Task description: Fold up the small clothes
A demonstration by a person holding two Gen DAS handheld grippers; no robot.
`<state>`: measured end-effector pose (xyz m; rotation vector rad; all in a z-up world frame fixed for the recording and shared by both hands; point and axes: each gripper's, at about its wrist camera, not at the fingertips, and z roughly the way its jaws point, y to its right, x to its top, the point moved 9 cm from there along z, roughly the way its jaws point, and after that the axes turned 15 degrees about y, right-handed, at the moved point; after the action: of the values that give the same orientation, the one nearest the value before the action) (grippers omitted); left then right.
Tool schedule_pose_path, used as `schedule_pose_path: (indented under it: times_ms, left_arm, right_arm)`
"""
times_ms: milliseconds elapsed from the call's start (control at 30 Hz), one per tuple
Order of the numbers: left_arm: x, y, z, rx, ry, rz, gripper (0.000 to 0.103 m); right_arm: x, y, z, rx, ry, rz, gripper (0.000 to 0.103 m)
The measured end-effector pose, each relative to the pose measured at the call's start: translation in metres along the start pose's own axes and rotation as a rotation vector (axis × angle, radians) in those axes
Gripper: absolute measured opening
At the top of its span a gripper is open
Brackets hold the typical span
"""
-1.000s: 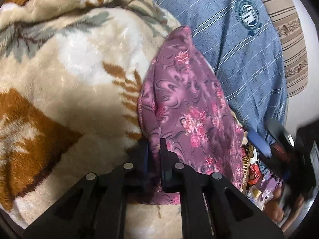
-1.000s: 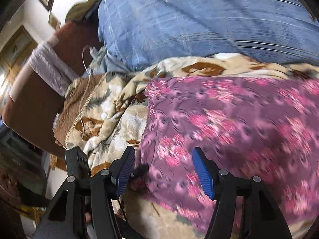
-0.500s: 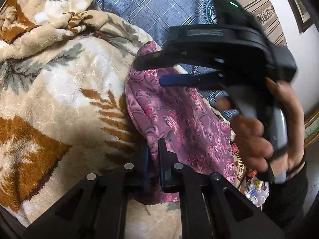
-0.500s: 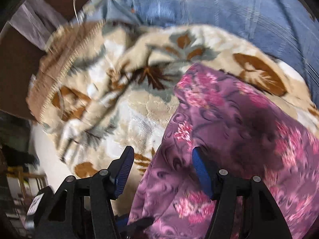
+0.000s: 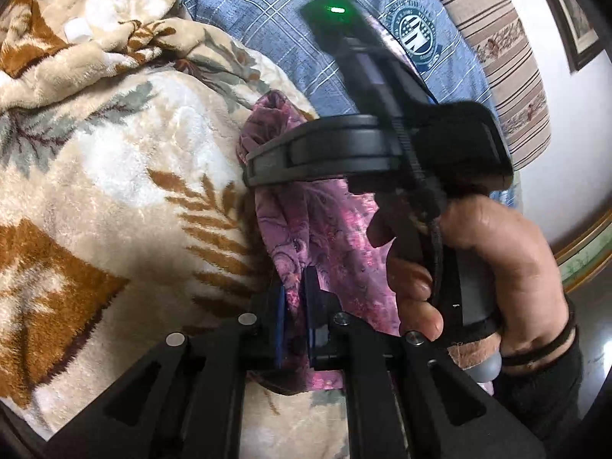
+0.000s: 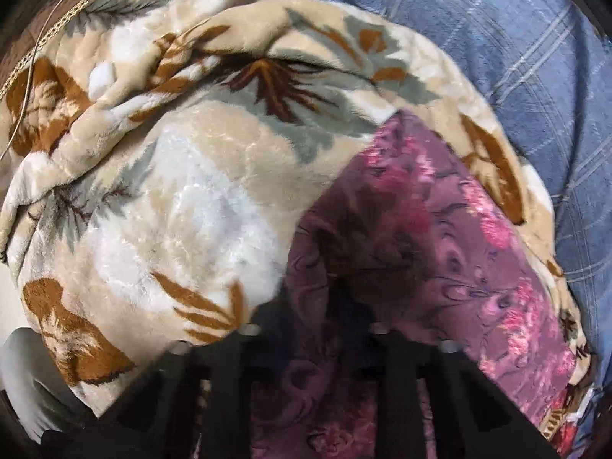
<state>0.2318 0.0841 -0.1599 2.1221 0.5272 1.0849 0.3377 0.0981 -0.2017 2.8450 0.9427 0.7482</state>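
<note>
A purple floral cloth (image 5: 325,229) lies on a beige leaf-patterned plush blanket (image 5: 114,176). My left gripper (image 5: 293,298) is shut on the cloth's near edge. In the left wrist view the right gripper's black body (image 5: 375,145), held by a hand, hovers over the cloth's middle with its fingers hidden. In the right wrist view the cloth (image 6: 440,237) fills the lower right. My right gripper (image 6: 317,329) sits low over the cloth, its fingertips dark, blurred and sunk in the fabric. Whether it grips is unclear.
A blue plaid cover (image 5: 306,26) with a round crest (image 5: 415,34) lies behind the blanket, also in the right wrist view (image 6: 516,57). A striped cushion (image 5: 508,65) is at the far right. A brown headboard with a thin cord (image 6: 46,19) is at the upper left.
The right gripper has swung across and come down onto the cloth's middle. Its jaws were plainly open before and are now buried in the fabric. The left gripper kept its hold.
</note>
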Motion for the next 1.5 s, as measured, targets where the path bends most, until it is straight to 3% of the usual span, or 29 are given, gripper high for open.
schedule_pose_path:
  times_ms: [267,533,767,933,1067,1333,1500]
  left_arm:
    - [0.003,0.041,-0.020,-0.095,0.045,0.058,0.006]
    - [-0.019,0.145,-0.037,-0.126,0.036,0.290,0.006]
    - [-0.062,0.229,-0.014,-0.159,-0.016,0.461,0.006]
    - [-0.114,0.283,0.025,-0.168,-0.093,0.599,0.006]
    - [-0.158,0.304,0.064,-0.141,-0.161,0.698,0.006]
    - [-0.217,0.298,0.123,-0.089,-0.284,0.755,0.006]
    - [-0.231,0.297,0.135,-0.066,-0.314,0.745,0.006]
  right_arm:
    - [0.001,0.049,-0.072,0.162,0.166,0.245,0.011]
    - [-0.007,0.113,-0.160,0.299,0.385,0.443,0.011]
    - [-0.077,0.217,-0.213,0.365,0.543,0.641,0.011]
    - [-0.134,0.283,-0.212,0.409,0.594,0.781,0.011]
    - [-0.171,0.323,-0.190,0.448,0.616,0.897,0.011]
    - [-0.230,0.366,-0.136,0.555,0.668,1.077,0.011]
    - [-0.243,0.377,-0.111,0.561,0.621,1.132,0.011]
